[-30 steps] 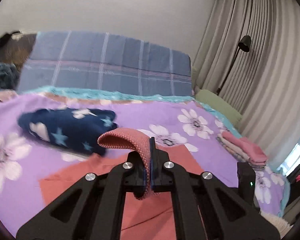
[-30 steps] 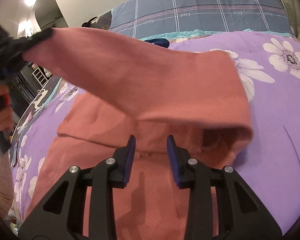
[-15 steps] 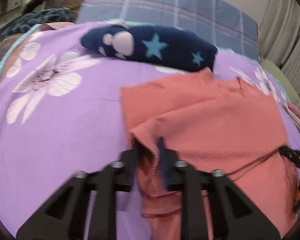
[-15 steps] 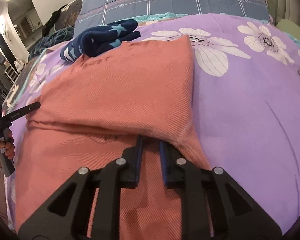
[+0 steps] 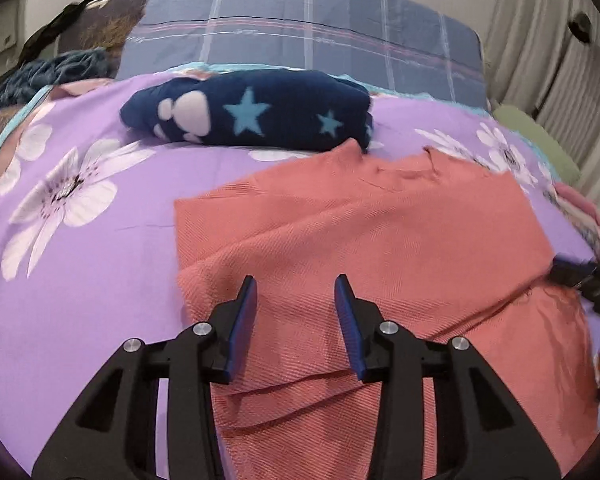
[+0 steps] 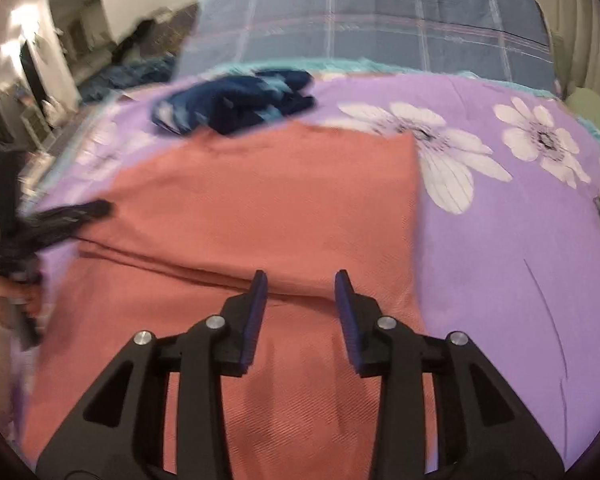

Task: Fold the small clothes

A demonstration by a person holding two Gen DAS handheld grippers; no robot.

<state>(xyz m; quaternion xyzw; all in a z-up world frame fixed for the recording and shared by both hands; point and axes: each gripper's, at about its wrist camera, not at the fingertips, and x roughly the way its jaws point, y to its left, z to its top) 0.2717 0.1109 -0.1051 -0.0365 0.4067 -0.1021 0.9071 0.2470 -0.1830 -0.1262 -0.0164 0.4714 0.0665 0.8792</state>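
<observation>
Your left gripper (image 5: 296, 298) has its jaws apart and holds nothing. Your right gripper (image 6: 301, 294) is likewise spread and empty. Both hang just above the garment (image 5: 379, 248), which lies on the bedspread (image 5: 80, 280).

**Position of the work.** In the left view the garment fills the area from 12 o'clock to 5 o'clock of the gripper. A folded-over layer lies on top; its edge runs across the cloth just ahead of both sets of fingertips. In the right view that edge passes at 12 o'clock, just beyond the tips. A navy bundle (image 5: 252, 114) with stars touches the garment's far edge at 12 o'clock.

**Step in hand.** Judged from the lie of the cloth, one fold is laid and released. The garment is partly folded, not finished.

**Next move.** You probably need a fresh grip for a second fold. Choose an edge or corner that lets both layers travel together. Lower the jaws around cloth only, not the bedspread. Keep the laid fold flat while you lift, or it may slide open.

**Limits of view.**
- The garment's near end is hidden beneath both grippers.
- The right view is blurred, worst at 9 o'clock and 12 o'clock.
- Each gripper appears in the other's view only as a dark smear at the frame edge.
- The garment type cannot be told.
- Folded items at the right edge of the left view are cut off.
</observation>
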